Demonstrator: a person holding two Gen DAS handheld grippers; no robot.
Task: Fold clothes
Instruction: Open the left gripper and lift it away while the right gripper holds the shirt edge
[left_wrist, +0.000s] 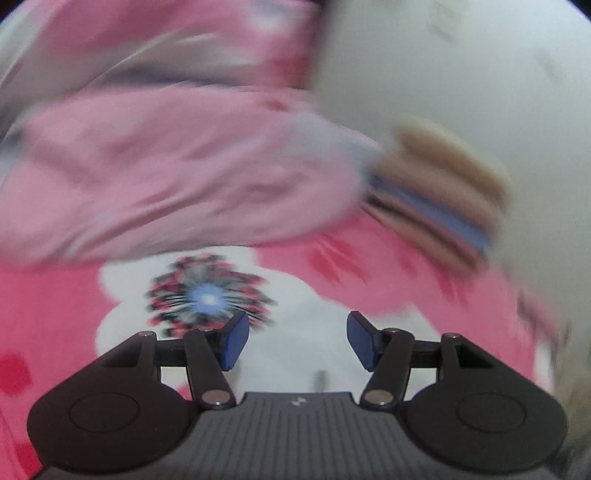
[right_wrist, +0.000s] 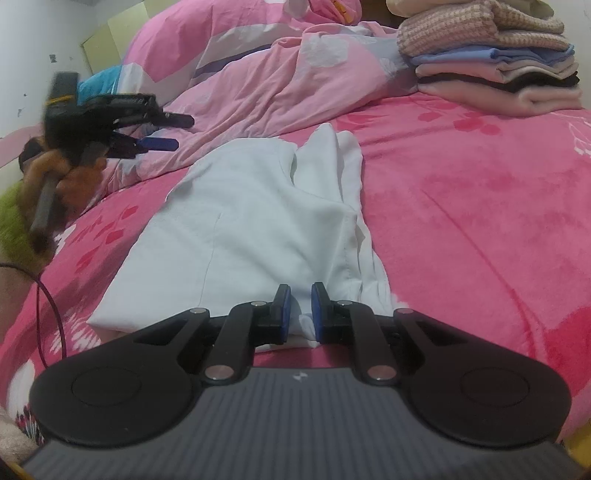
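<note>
- Pink bed sheet (right_wrist: 480, 221) carries one white garment (right_wrist: 240, 229), its long axis running away from the camera.
- Right claw (right_wrist: 300, 310) pinches its near edge.
- Left claw (right_wrist: 162, 133) hovers parted, empty.
- One folded stack (right_wrist: 495, 70) sits beyond, by one rumpled quilt (right_wrist: 258, 81).

Bed with pink floral sheet (right_wrist: 461, 221), white garment (right_wrist: 240, 229) spread flat, rumpled pink duvet (right_wrist: 280, 81), folded clothes stack (right_wrist: 495, 62)

Garment before me on the bed, stack behind right.

My right gripper (right_wrist: 300, 308) sits at the near edge of the white folded garment (right_wrist: 236, 236) lying on the pink floral bedsheet (right_wrist: 480, 229); the crumpled pink quilt (right_wrist: 280, 85) lies behind it, the stack of folded clothes (right_wrist: 491, 62) far right, my left gripper (right_wrist: 162, 133) raised at left.
</note>
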